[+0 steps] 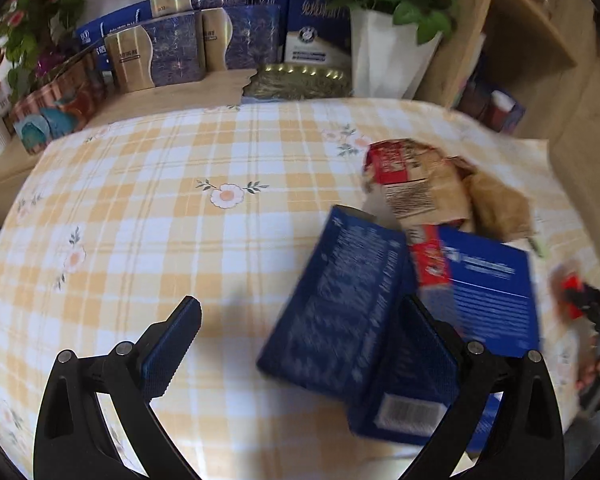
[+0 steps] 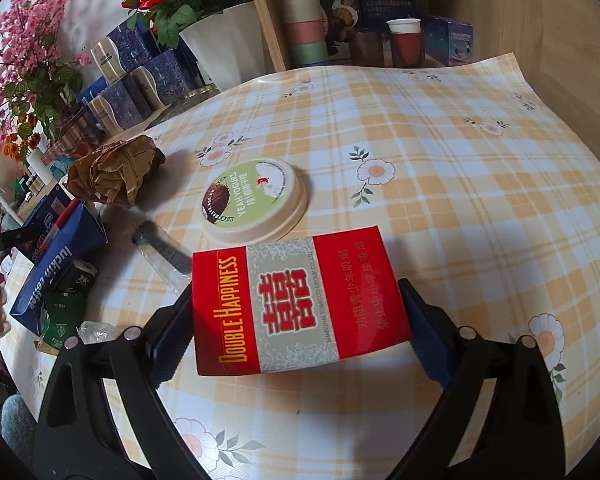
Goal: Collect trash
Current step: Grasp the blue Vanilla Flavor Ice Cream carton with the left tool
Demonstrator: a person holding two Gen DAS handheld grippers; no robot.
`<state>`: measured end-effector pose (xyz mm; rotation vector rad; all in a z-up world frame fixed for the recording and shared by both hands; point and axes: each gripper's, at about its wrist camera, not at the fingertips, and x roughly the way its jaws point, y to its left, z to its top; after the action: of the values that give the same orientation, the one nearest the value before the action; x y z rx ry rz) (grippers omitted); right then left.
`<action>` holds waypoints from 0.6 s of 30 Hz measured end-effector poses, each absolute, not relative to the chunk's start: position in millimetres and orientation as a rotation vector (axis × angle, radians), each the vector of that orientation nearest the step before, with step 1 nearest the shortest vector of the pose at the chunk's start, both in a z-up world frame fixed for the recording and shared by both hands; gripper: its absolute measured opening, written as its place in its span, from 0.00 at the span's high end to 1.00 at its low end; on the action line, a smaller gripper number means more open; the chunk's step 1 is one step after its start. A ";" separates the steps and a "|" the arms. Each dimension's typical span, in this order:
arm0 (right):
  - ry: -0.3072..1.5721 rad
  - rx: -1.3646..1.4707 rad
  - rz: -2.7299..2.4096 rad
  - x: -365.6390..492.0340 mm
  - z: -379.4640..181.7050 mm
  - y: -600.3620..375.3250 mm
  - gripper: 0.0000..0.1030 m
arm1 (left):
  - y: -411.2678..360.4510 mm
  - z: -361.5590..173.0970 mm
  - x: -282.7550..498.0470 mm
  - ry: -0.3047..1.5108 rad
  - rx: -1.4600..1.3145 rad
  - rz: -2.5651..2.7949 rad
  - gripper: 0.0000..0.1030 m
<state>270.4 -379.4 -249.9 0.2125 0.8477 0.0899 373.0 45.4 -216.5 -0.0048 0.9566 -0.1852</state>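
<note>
clamped between the right gripper (image 2: 296, 316) jaws, a red cigarette pack (image 2: 300, 304) hangs just above the checked surface (image 2: 460, 200). beyond it lie a yogurt lid (image 2: 256, 200) and crumpled brown paper (image 2: 112, 172). left gripper (image 1: 300, 344) is spread wide, its right finger touching a blurred blue coffee bag (image 1: 340, 304).

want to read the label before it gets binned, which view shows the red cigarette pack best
The right wrist view. The red cigarette pack sits front and centre between the right gripper fingers, sharp enough to read "Double Happiness". The left wrist view does not clearly show it: only a blurred red-and-black shape at its far right edge.
</note>
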 end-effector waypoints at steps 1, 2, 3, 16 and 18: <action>0.849 0.207 0.090 270.0 -249.9 -378.9 0.11 | 45.7 -218.0 375.7 0.959 -0.013 -0.180 0.14; 0.849 0.199 0.092 270.1 -249.8 -377.3 0.11 | 46.4 -219.1 377.9 0.963 -0.029 -0.181 0.22; 0.849 0.189 0.093 269.9 -249.6 -375.5 0.11 | 49.1 -220.2 378.6 0.970 -0.056 -0.180 0.53; 0.763 0.096 0.016 249.9 -233.7 -363.7 0.11 | 79.9 -176.9 301.2 0.885 -0.087 -0.231 0.65; 0.721 0.089 0.011 234.3 -222.9 -356.7 0.11 | 77.4 -162.6 278.1 0.863 -0.049 -0.263 0.65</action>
<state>234.3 -356.7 -222.9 0.0889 0.7213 0.0114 278.1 77.4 -162.6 -0.0495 0.8625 -0.2629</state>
